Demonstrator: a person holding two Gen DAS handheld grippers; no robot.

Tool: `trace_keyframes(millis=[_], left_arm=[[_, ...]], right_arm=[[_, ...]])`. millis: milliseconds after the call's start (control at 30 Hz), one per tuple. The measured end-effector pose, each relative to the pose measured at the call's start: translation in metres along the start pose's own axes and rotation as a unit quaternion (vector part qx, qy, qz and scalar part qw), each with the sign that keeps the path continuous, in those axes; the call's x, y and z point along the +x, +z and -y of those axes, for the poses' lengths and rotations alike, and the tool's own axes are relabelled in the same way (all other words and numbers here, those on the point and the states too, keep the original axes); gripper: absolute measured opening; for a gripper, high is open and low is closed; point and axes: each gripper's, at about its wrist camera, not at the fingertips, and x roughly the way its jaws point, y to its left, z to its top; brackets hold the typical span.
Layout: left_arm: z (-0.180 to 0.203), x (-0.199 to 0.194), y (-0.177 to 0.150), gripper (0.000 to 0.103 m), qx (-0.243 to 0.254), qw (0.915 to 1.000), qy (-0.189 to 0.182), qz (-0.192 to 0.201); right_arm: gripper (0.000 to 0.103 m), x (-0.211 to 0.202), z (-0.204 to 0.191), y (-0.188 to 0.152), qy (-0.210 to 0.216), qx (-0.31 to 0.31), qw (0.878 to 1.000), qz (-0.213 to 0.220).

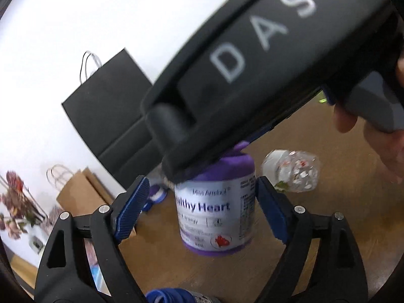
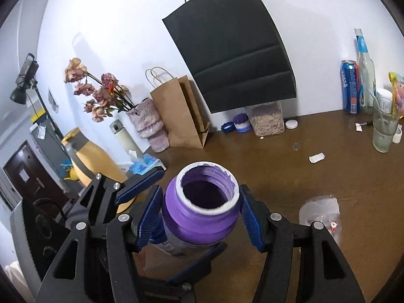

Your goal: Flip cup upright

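The cup [image 2: 202,209] stands mouth-up on the surface [image 2: 290,176]; both tools, left [image 1: 199,209] and right [image 2: 199,214], flank it wide, ready to retreat.

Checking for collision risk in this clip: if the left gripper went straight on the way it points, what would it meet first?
Most likely the purple bottle, standing on the table centred between the open jaws of the left gripper. Depth is uncertain.

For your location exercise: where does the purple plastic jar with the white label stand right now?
The purple plastic jar stands upright on the brown wooden table, between the right gripper's fingers, left of the toppled clear cup.
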Motion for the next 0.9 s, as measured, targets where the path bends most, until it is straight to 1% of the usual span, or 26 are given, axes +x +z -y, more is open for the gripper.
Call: trace_keyframes(millis=[33, 100, 133, 200, 233, 267, 300, 367, 433, 467, 567, 600, 667, 767, 833, 867, 900], left_arm=[[-0.001, 0.002, -0.002, 0.085, -0.004, 1.0000, 0.005, -0.003], [0.002, -0.001, -0.005, 0.085, 0.002, 0.9994, 0.028, -0.018], [0.003, -0.005, -0.004, 0.086, 0.007, 0.9992, 0.036, -0.014], [0.000, -0.003, -0.002, 0.097, 0.024, 0.9983, 0.053, 0.005], [0.000, -0.004, -0.002, 0.100, 0.030, 0.9978, 0.057, 0.019], [-0.003, 0.000, -0.003, 0.101, 0.031, 0.9976, 0.057, 0.022], [-0.006, 0.007, -0.003, 0.101, 0.024, 0.9982, 0.053, 0.010], [-0.015, 0.018, -0.006, 0.101, -0.011, 0.9992, 0.035, -0.014], [-0.023, 0.021, -0.009, 0.101, -0.047, 0.9980, 0.029, -0.032], [-0.025, 0.021, -0.010, 0.101, -0.059, 0.9971, 0.029, -0.038], [-0.035, 0.008, -0.014, 0.101, -0.101, 0.9929, 0.048, -0.042], [-0.040, 0.004, -0.021, 0.101, -0.121, 0.9901, 0.053, -0.048], [-0.046, -0.006, -0.032, 0.101, -0.168, 0.9834, 0.040, -0.057], [-0.052, -0.005, -0.051, 0.101, -0.204, 0.9752, 0.042, -0.074], [-0.057, -0.009, -0.064, 0.101, -0.234, 0.9687, 0.036, -0.076], [-0.058, -0.007, -0.072, 0.101, -0.249, 0.9648, 0.032, -0.079], [-0.058, -0.004, -0.071, 0.101, -0.253, 0.9634, 0.029, -0.083]], right_arm=[[0.065, 0.003, 0.000, 0.000, 0.000, -0.001, 1.000, 0.000], [0.065, 0.004, 0.001, 0.000, 0.006, 0.004, 1.000, 0.000], [0.065, 0.004, -0.001, 0.001, 0.005, 0.002, 1.000, 0.001], [0.065, 0.001, -0.008, 0.003, -0.009, -0.014, 1.000, 0.006], [0.065, -0.001, -0.010, 0.004, -0.017, -0.021, 1.000, 0.009], [0.065, -0.001, -0.012, 0.007, -0.022, -0.025, 0.999, 0.011], [0.065, -0.001, -0.012, 0.009, -0.026, -0.025, 0.999, 0.010], [0.065, 0.003, -0.009, 0.013, -0.033, -0.023, 0.999, 0.006], [0.065, 0.005, -0.005, 0.014, -0.039, -0.021, 0.999, 0.002], [0.065, 0.007, -0.004, 0.013, -0.043, -0.021, 0.999, -0.001], [0.065, 0.013, -0.004, 0.007, -0.051, -0.027, 0.998, -0.015], [0.065, 0.015, -0.004, 0.004, -0.051, -0.031, 0.998, -0.023], [0.065, 0.025, -0.005, -0.004, -0.052, -0.041, 0.997, -0.041], [0.065, 0.042, -0.003, -0.015, -0.061, -0.049, 0.995, -0.066], [0.065, 0.052, 0.001, -0.022, -0.075, -0.054, 0.993, -0.079], [0.065, 0.058, 0.001, -0.026, -0.092, -0.065, 0.990, -0.085], [0.065, 0.062, 0.001, -0.029, -0.103, -0.073, 0.988, -0.090]])
